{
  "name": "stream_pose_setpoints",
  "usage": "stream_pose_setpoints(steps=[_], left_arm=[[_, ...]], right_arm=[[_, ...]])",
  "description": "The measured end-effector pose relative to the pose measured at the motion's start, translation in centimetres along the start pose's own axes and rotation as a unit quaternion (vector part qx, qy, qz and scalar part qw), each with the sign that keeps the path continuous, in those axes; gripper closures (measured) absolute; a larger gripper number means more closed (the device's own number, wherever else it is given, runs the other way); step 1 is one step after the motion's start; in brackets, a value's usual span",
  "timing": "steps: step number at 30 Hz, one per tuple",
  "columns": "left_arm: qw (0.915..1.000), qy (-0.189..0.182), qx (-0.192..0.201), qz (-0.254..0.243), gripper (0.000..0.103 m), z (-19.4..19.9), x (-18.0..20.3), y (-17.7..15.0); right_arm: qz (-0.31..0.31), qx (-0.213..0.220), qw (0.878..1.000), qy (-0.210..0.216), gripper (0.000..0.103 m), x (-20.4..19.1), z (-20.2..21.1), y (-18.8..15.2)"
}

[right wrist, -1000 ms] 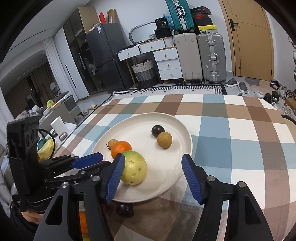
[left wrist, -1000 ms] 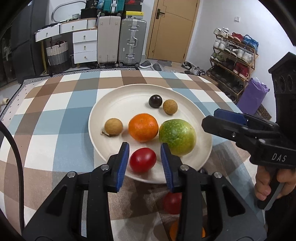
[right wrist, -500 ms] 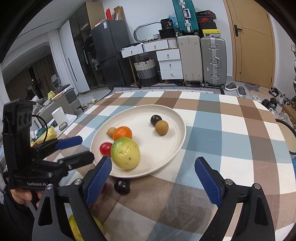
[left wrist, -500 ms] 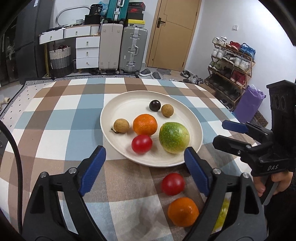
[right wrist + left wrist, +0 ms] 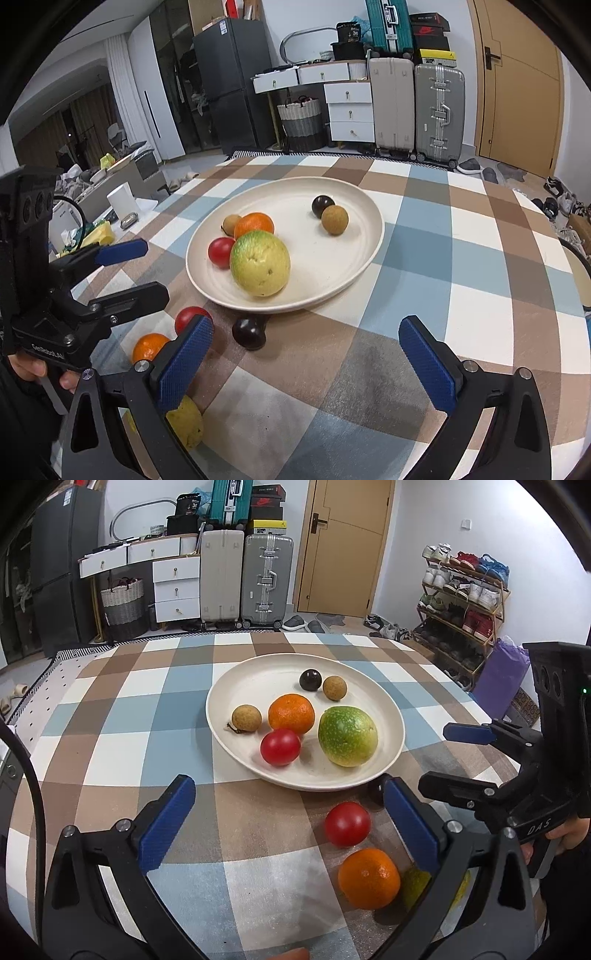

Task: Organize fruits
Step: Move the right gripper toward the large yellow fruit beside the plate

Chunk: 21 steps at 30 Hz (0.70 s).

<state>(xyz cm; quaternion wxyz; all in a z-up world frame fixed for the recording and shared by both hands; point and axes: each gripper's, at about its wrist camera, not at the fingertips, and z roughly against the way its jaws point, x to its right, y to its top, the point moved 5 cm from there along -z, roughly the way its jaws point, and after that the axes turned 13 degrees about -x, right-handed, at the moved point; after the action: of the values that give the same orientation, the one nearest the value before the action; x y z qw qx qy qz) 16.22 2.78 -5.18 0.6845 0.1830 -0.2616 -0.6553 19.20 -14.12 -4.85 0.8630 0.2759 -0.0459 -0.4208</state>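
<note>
A red tomato (image 5: 280, 746) and a green-yellow guava (image 5: 348, 736) have just been released onto the cream plate (image 5: 229, 686); both now lie in its near half, beside a mandarin (image 5: 291, 713). The left gripper (image 5: 291, 821) and the right gripper (image 5: 306, 360) have been drawn back over the near edge of the checked table (image 5: 110, 738), their jaws opening wide with nothing gripped between them. Two placements can therefore be counted as finished. Four fruits remain off the plate near the table's near edge: a second tomato (image 5: 347, 823), a second mandarin (image 5: 368, 878), a dark plum (image 5: 248, 332) and a yellow fruit (image 5: 186, 426), so more pick-ups are judged necessary.
</note>
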Motion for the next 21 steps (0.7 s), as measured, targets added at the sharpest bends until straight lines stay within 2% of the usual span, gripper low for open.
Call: stream_pose_setpoints(steps=[11,21], left_arm=[[0.9998,0.014,0.011,-0.012,0.001,0.7,0.5,0.1],[0.9996,0.015,0.023,0.01,0.001,3.2,-0.4,-1.2]], right_arm=[[0.011,0.005,1.0,-0.004,0.0,-1.0,0.1,-0.3],[-0.01,0.007,1.0,-0.012,0.0,-1.3,1.6,-2.3]])
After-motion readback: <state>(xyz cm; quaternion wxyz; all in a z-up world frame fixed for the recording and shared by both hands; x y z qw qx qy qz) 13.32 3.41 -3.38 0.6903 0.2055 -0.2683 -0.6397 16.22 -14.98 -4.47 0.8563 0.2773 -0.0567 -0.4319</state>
